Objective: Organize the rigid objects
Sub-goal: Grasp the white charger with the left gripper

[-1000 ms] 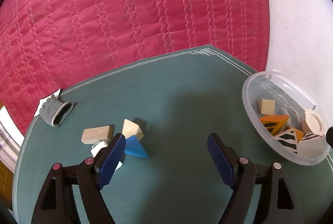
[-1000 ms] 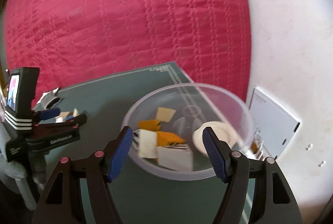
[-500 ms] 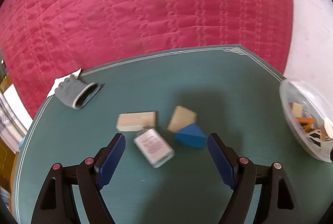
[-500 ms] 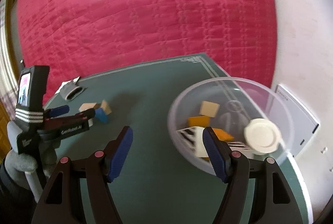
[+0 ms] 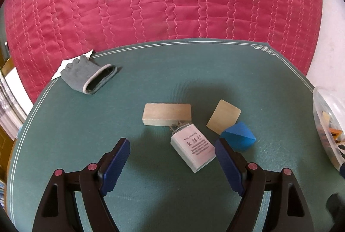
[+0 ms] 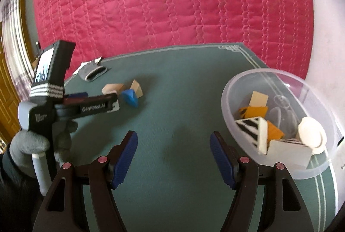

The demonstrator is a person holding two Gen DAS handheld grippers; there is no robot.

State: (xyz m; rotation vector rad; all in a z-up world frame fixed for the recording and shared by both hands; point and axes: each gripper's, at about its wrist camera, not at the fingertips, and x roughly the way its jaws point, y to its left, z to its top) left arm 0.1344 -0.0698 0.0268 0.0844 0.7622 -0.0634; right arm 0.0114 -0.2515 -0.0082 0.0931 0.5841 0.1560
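Between the left gripper's [image 5: 172,158] released, empty jaws now lies the white adapter [image 5: 192,148], earlier beside them.

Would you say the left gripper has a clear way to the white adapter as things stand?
Probably yes: the left gripper is open, and the white adapter lies flat just ahead between its fingers, though its plug end touches the wooden block.

On the green mat [image 5: 151,199] lay four loose pieces close together. A pale oblong wooden block [image 5: 167,114] rested flat. A white plug adapter [image 5: 192,147] lay tilted on its side, its prong end touching that block. Just right of them a tan square block [image 5: 223,116] touched a blue faceted block [image 5: 239,139]. Well apart, a clear plastic bowl [image 6: 254,79] held orange, striped and cream pieces, plus a white disc [image 6: 312,134].
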